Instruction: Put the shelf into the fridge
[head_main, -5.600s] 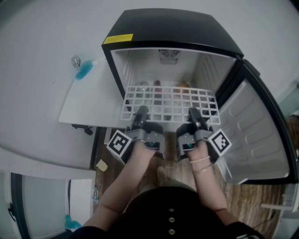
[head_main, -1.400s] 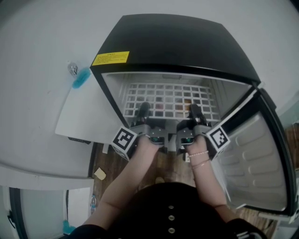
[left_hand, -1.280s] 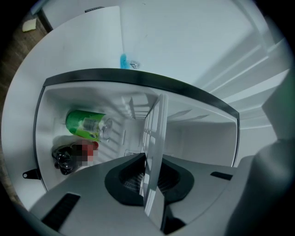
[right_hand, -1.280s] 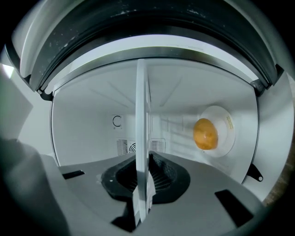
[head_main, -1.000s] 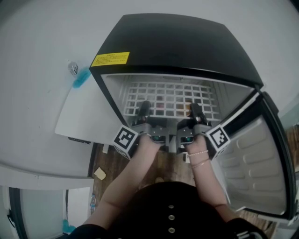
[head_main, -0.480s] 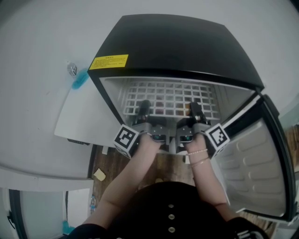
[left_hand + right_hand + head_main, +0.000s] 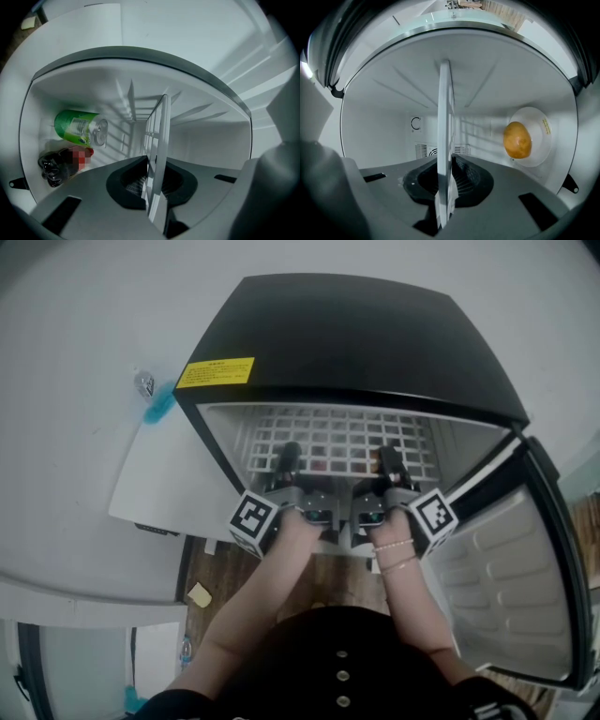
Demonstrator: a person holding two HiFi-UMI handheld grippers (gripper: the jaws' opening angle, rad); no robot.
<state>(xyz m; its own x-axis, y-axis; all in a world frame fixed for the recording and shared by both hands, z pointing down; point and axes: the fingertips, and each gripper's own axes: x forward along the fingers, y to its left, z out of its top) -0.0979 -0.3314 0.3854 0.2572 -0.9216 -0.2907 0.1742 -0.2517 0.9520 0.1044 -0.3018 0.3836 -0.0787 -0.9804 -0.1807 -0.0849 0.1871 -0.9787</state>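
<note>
At left, our left gripper (image 7: 288, 455) clamps the front edge of the white wire shelf (image 7: 345, 441), which sits level inside the black fridge (image 7: 356, 334). Our right gripper (image 7: 387, 457) pinches the same edge, beside the open door (image 7: 506, 563).

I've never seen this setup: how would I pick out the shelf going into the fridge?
Find the black fridge with its door open. Across its white inside spans the shelf, a flat white wire grid. Unlike the green can and the orange fruit also inside, it is an open lattice you can see through.
</note>
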